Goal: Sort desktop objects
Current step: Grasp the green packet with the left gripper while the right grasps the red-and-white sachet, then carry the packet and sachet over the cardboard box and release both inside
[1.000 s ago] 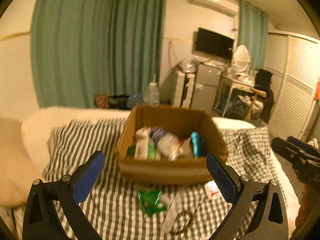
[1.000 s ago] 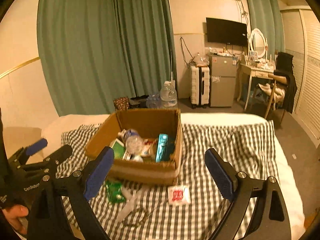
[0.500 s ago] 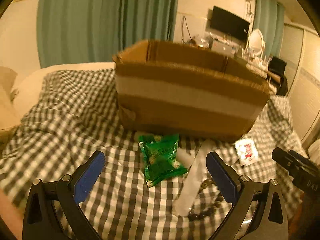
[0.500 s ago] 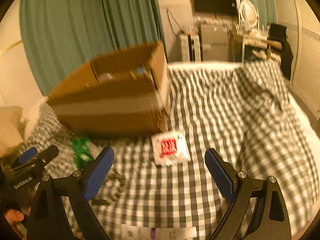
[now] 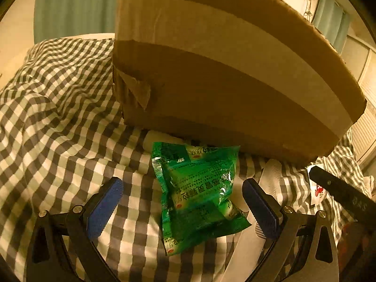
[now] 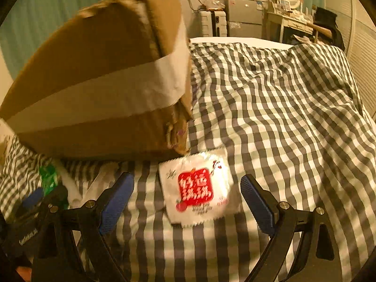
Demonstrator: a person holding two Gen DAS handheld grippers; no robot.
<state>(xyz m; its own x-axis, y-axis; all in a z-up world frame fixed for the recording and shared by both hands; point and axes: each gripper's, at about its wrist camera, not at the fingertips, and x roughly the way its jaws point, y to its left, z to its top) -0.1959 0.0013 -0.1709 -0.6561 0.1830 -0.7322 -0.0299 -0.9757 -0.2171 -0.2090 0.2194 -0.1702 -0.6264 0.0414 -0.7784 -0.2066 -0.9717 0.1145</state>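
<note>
One green packet [image 5: 197, 197] printed "999", lying on the checked bed cover [image 6: 282, 108] just in front of the cardboard box [image 5: 211, 70], between the spread blue pads of the left tongs [image 5: 183, 202], untouched. One white sachet [image 6: 197, 190] with a red label, at the box's near corner, framed by the right tongs [image 6: 188, 195], likewise released.
</note>
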